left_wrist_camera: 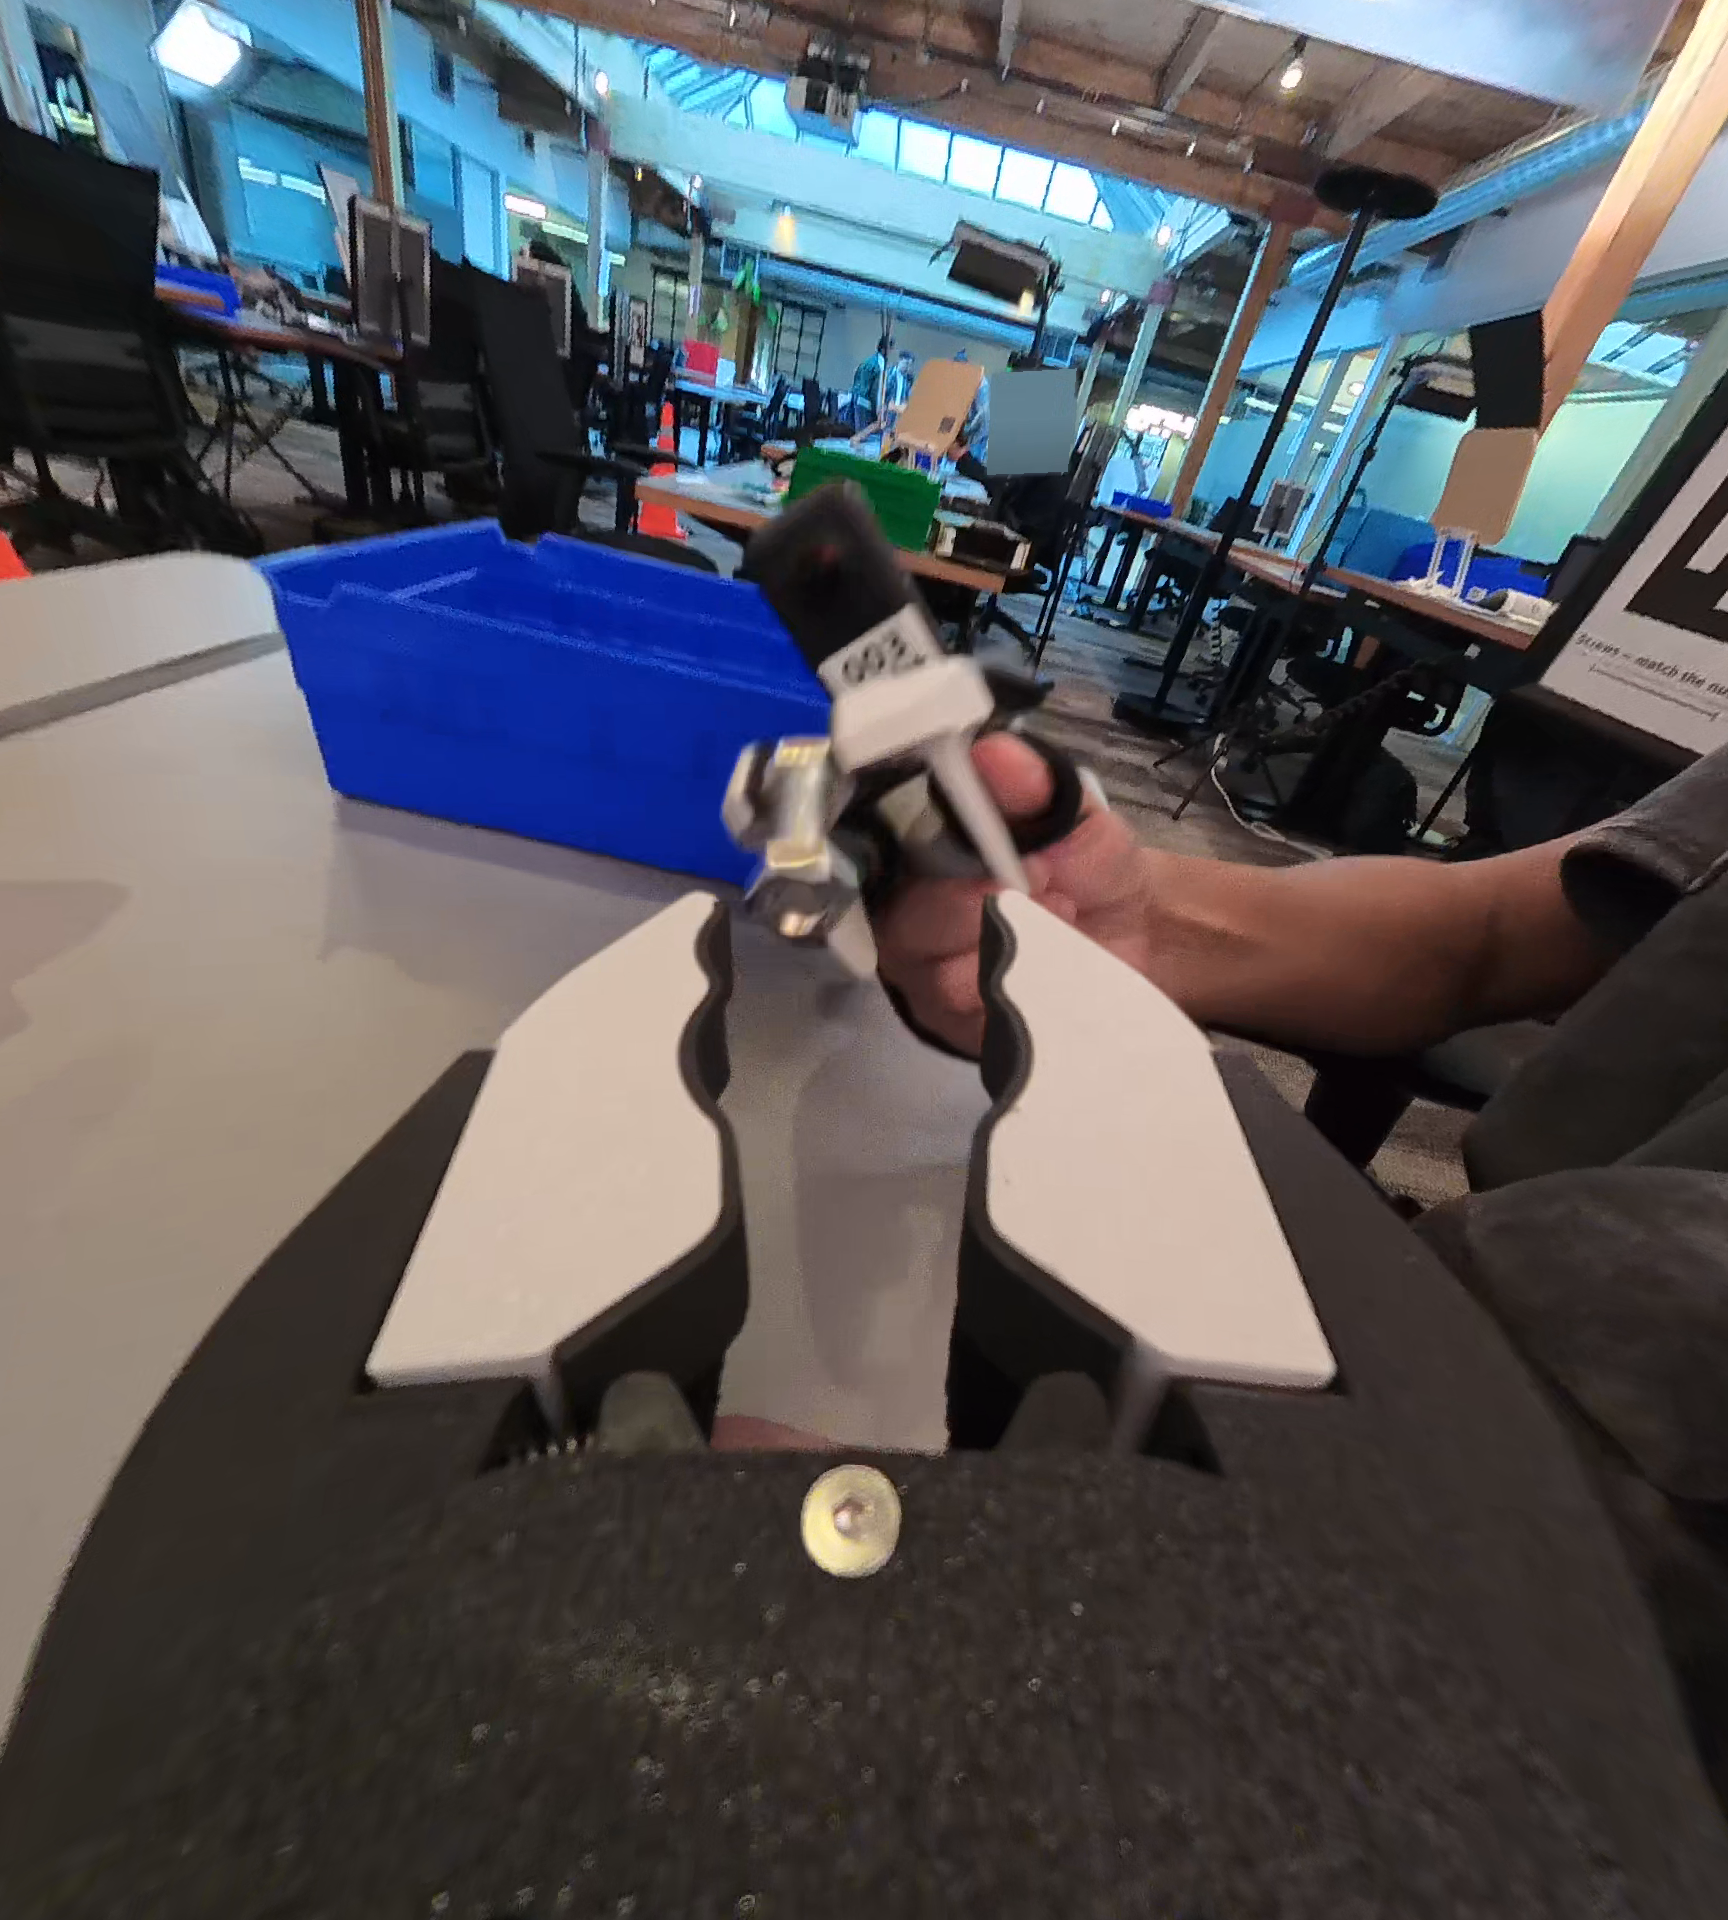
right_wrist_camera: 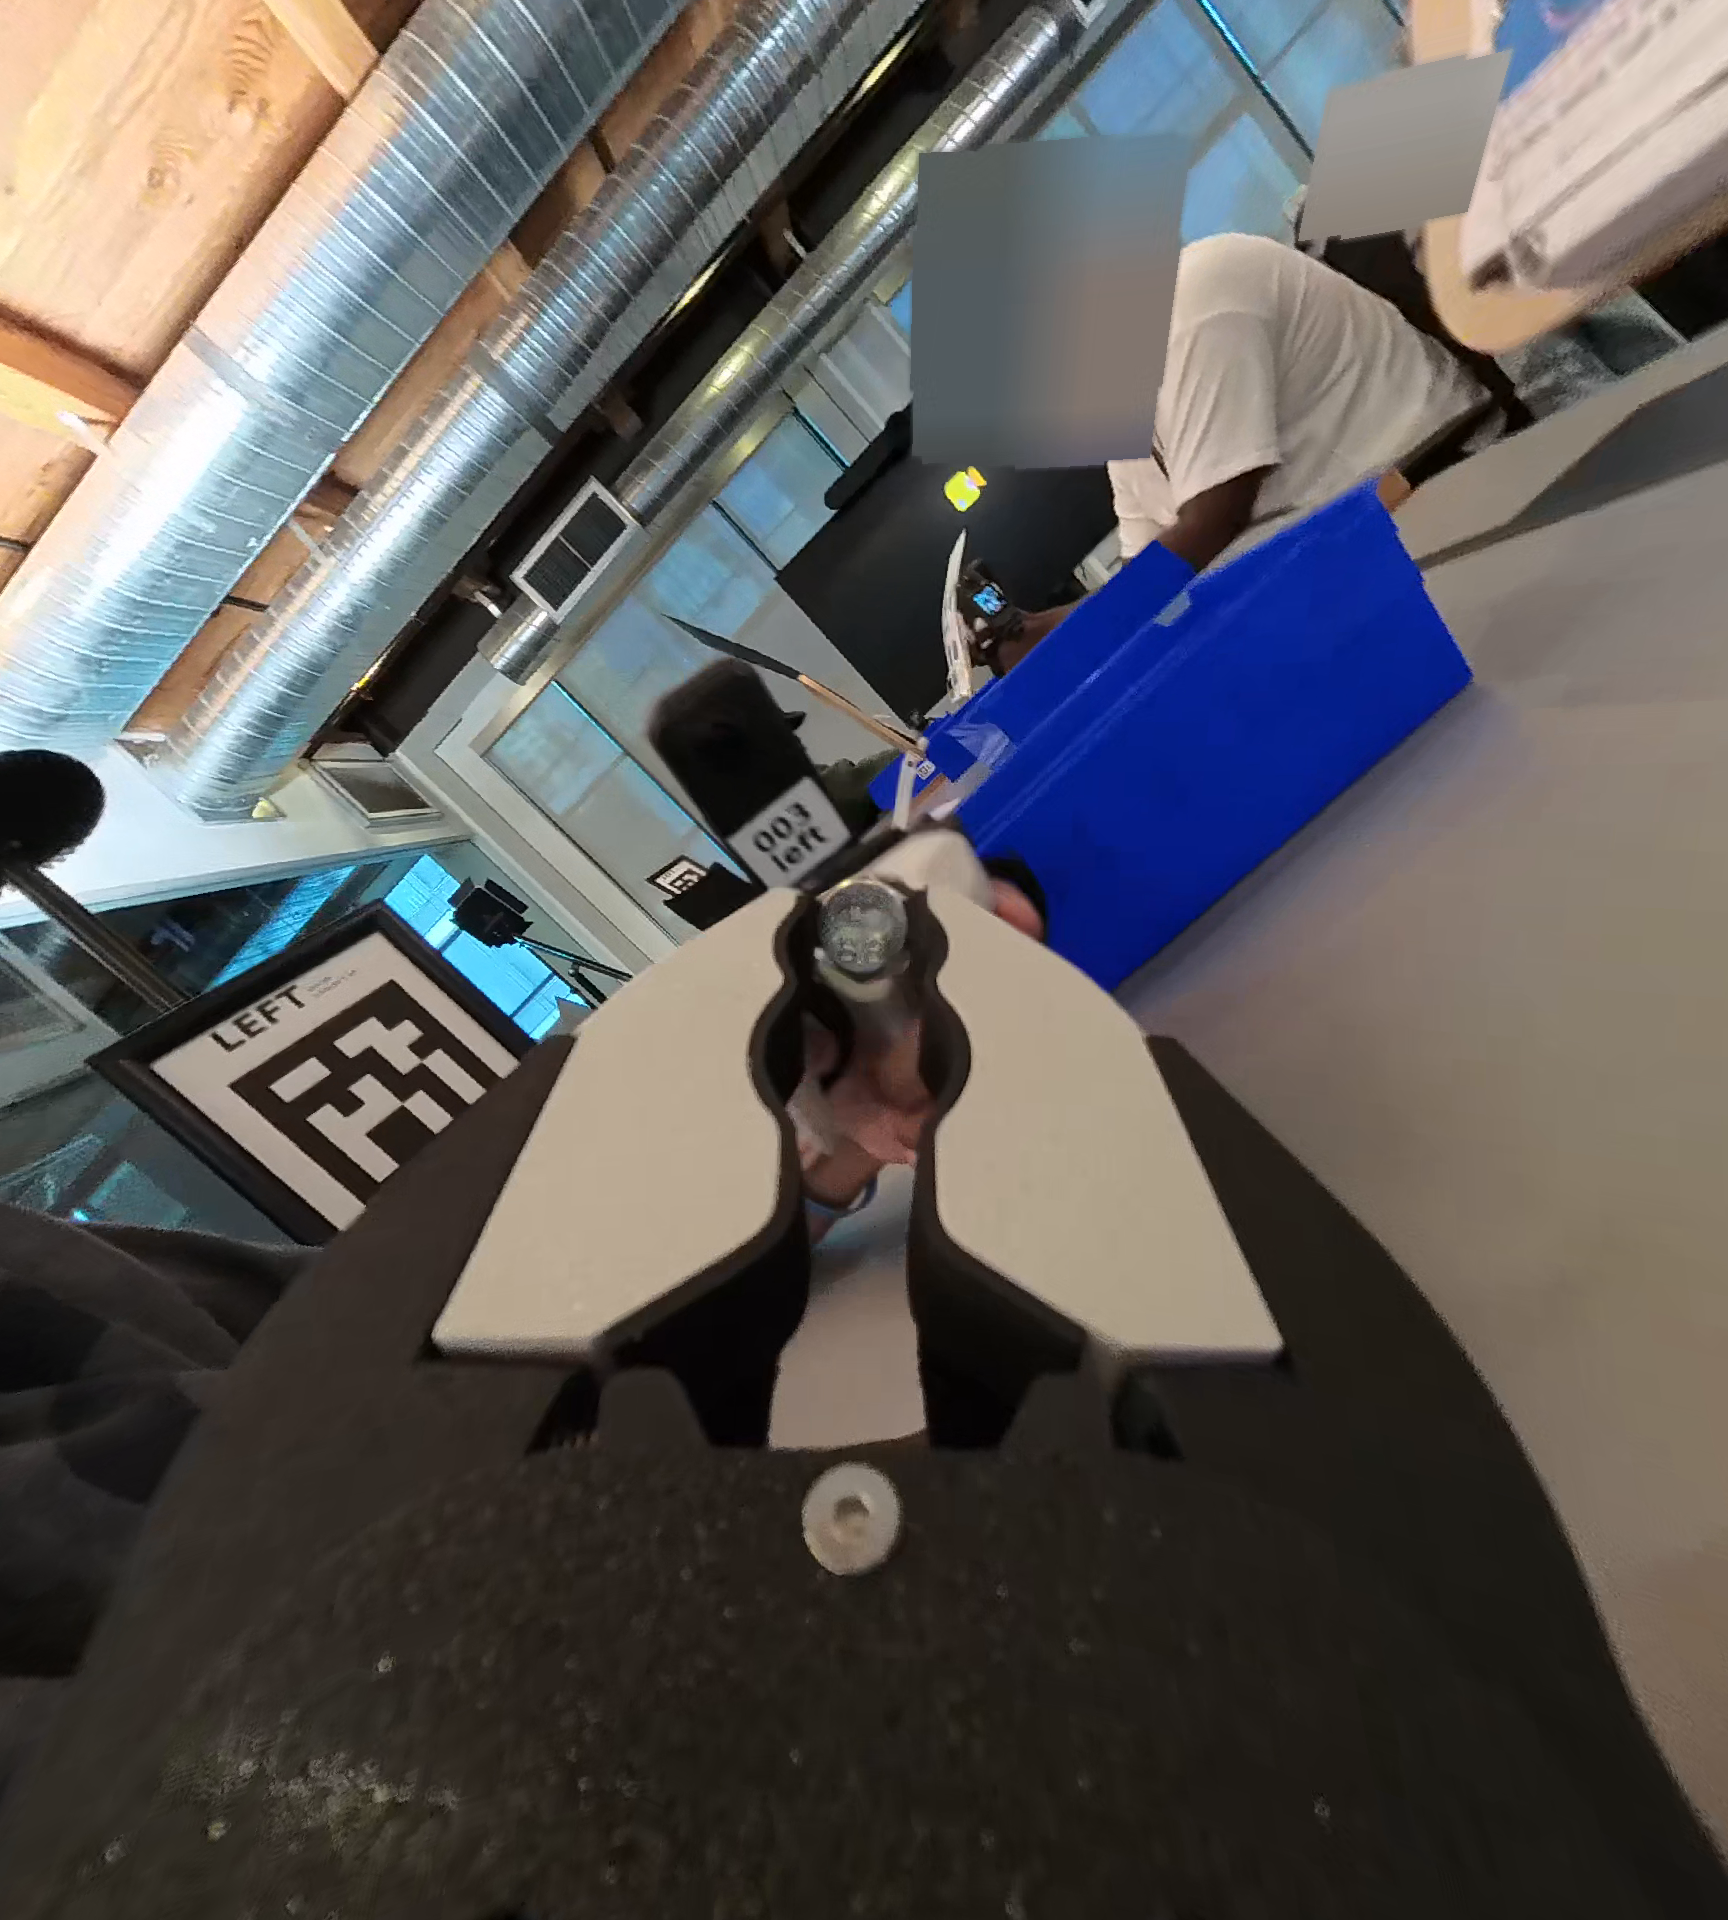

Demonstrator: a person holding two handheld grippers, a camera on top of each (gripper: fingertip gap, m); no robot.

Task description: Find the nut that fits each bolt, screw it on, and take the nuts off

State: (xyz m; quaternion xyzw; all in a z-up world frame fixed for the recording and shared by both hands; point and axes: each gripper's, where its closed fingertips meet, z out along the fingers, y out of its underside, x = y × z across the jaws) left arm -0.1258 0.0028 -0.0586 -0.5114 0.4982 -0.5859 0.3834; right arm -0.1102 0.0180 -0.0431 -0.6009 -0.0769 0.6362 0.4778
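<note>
Meanwhile, the right hand-held gripper [right_wrist_camera: 862,940] is pinching a bolt [right_wrist_camera: 860,935] above the grey bench [right_wrist_camera: 1566,935], the left hand-held gripper [left_wrist_camera: 855,925] is waiting spread and empty, and the smooth bolt is risking slipping free.

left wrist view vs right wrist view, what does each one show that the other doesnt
Only the left wrist view shows the open left gripper holding nothing, the nut on the bolt, and the hand holding the right gripper.

Only the right wrist view shows the bolt head-on, clamped between the right gripper fingers, and a person in a white shirt.

Both show the blue bin on the grey table.
</note>
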